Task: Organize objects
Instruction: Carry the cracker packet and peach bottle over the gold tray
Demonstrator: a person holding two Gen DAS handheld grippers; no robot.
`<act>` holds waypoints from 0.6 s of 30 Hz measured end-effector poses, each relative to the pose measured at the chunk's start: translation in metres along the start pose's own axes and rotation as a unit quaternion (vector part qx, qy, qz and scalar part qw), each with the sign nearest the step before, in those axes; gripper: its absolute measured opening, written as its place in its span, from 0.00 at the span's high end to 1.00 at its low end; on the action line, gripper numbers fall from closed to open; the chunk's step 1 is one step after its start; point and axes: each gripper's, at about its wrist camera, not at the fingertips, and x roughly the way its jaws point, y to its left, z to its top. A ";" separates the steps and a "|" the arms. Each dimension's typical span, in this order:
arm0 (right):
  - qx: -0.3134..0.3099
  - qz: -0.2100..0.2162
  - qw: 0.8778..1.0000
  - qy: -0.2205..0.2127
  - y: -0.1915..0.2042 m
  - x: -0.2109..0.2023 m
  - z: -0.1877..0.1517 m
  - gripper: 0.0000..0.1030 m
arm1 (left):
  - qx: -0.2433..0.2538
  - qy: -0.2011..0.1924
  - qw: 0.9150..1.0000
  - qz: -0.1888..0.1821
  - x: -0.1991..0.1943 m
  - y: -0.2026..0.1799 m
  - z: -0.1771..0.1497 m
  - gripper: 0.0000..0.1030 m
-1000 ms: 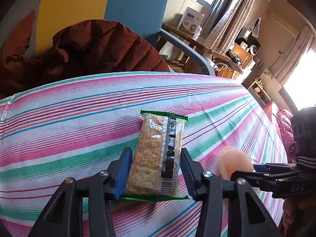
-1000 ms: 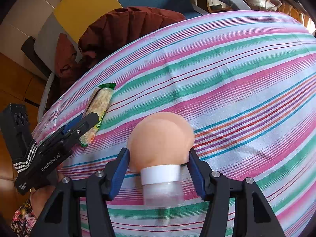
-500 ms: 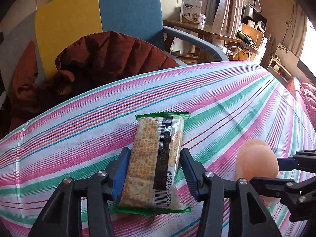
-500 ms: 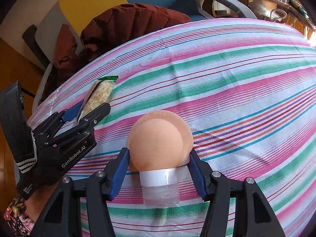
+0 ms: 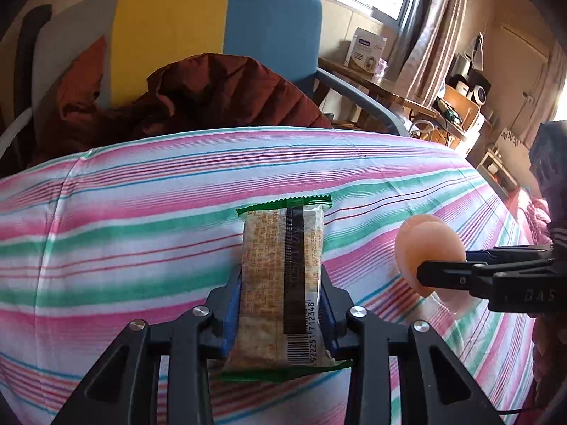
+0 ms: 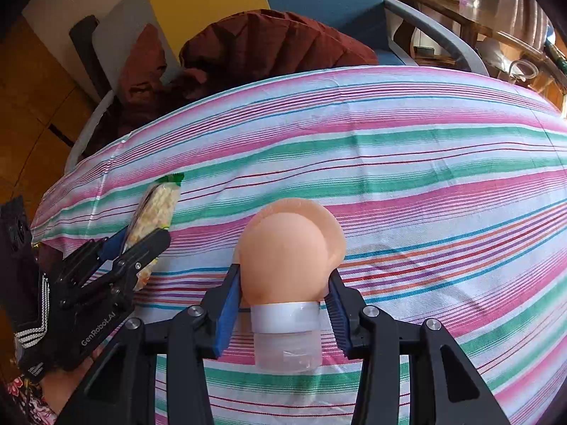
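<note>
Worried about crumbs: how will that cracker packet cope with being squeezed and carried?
The cracker packet looks stiff but brittle; the left gripper pinches its long edges, so hard squeezing could crack it. The glossy film probably slips. It seems light, jutting forward without drooping.

Bare striped cloth ahead; jacket-draped chair beyond its edge.
</note>
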 end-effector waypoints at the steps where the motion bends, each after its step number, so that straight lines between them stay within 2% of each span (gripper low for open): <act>1: -0.003 0.004 1.000 -0.001 0.008 0.004 0.002 0.56 | -0.009 -0.003 1.000 0.000 -0.007 0.005 -0.005 0.64; 5: -0.009 0.030 0.999 -0.004 0.013 -0.003 -0.001 0.56 | -0.014 -0.014 1.000 0.000 -0.029 0.011 -0.023 0.64; 10: -0.029 0.039 0.999 -0.005 0.026 0.001 -0.007 0.56 | -0.004 -0.033 0.999 0.007 -0.064 0.010 -0.047 0.64; 18: -0.072 0.048 0.996 -0.003 0.060 0.013 -0.016 0.56 | -0.026 -0.047 0.999 -0.007 -0.122 0.025 -0.093 0.64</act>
